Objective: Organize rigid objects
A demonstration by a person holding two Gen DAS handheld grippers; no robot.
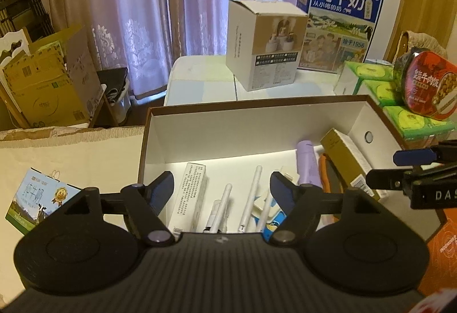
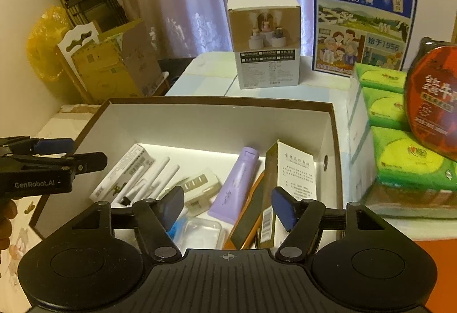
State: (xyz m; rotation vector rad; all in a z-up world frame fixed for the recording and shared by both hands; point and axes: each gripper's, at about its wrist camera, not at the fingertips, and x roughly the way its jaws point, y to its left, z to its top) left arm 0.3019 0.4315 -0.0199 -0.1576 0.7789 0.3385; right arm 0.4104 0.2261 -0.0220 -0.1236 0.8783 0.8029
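Left wrist view: the left tool (image 1: pixel 222 189) occupies the lower centre of the frame, its fingers spread apart with nothing between them, poised above an open storage box (image 1: pixel 257 124) with a brown rim and white walls. On the box floor, at centre frame, lie a long white carton (image 1: pixel 190 196), several white pens (image 1: pixel 251 196), a lilac tube (image 1: pixel 307 161) and, leaning at the right wall, a gold-edged carton (image 1: pixel 347 161). The right tool (image 1: pixel 400 170) enters from the right edge, its fingers also parted and empty.

Right wrist view: the right tool (image 2: pixel 227 208) fills the lower centre, jaws apart, clamped on nothing, over the same storage box (image 2: pixel 217 124). Below it the lilac tube (image 2: pixel 235 184) lies slanted, just beside an orange-edged flat object (image 2: pixel 245 221) and the upright gold-edged carton (image 2: pixel 297 170). The white pens (image 2: pixel 154 179) and the long white carton (image 2: pixel 122 173) lie at centre left. The left tool (image 2: pixel 71 154) reaches in from the left edge.

On the tabletop (image 2: pixel 205 76) behind the box, upper centre, stands a white product box (image 2: pixel 267 42); a blue milk carton (image 2: pixel 362 16) stands upper right, with green tissue packs (image 2: pixel 400 141) and a red round tin (image 2: pixel 434 102) at right.
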